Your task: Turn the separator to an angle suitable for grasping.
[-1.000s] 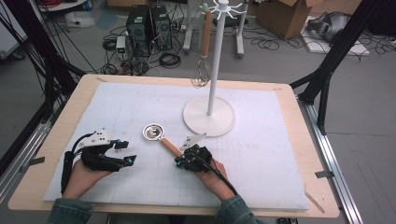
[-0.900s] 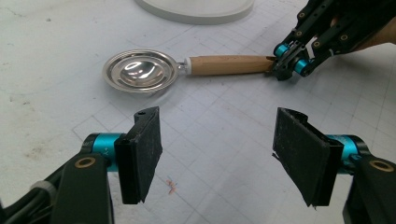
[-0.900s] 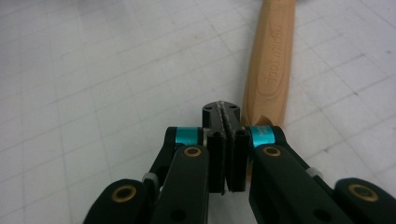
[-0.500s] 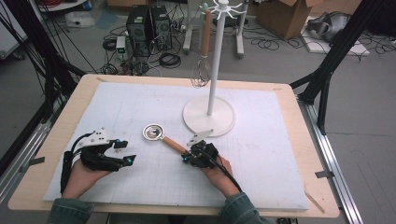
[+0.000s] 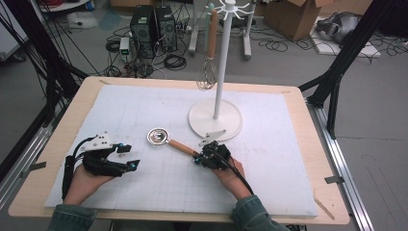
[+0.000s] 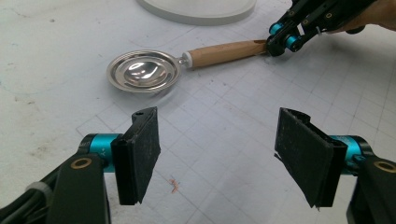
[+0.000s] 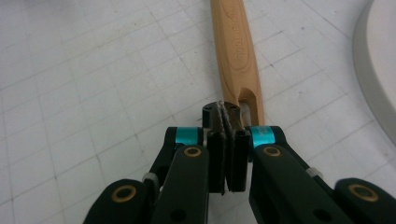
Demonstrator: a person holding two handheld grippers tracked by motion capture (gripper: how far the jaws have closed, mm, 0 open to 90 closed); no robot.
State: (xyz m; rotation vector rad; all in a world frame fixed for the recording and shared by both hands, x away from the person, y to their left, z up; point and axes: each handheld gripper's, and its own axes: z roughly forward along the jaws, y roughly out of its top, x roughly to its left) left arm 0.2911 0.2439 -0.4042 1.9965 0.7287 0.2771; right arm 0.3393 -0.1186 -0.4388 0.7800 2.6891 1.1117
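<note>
Lying flat on the white gridded mat (image 5: 159, 192) is a small shiny metal strainer spoon with a light brown wooden handle (image 5: 166, 140), near the middle of the table (image 5: 43, 159). Its round silver bowl (image 6: 142, 72) points toward the left side and its wooden handle (image 7: 236, 51) runs toward the right hand.

At the end of that handle sits the right hand-held gripper (image 5: 208, 156). Its two black jaws are pressed tight together with nothing between them, and their tips touch the tail end of the handle, right by the slot cut in the wood. I cannot tell if they push on it.

Just behind the spoon stands a white metal rack with a round flat base and a tall thin pole (image 5: 215, 120). A wire whisk with a brown handle (image 5: 208, 72) hangs from its top.

Off to the left, well apart from the spoon, the left hand-held gripper (image 5: 126, 156) rests low on the mat in the person's left hand (image 5: 84, 180). Its jaws are spread wide and hold nothing; bare mat shows between its pads (image 6: 144, 149).
</note>
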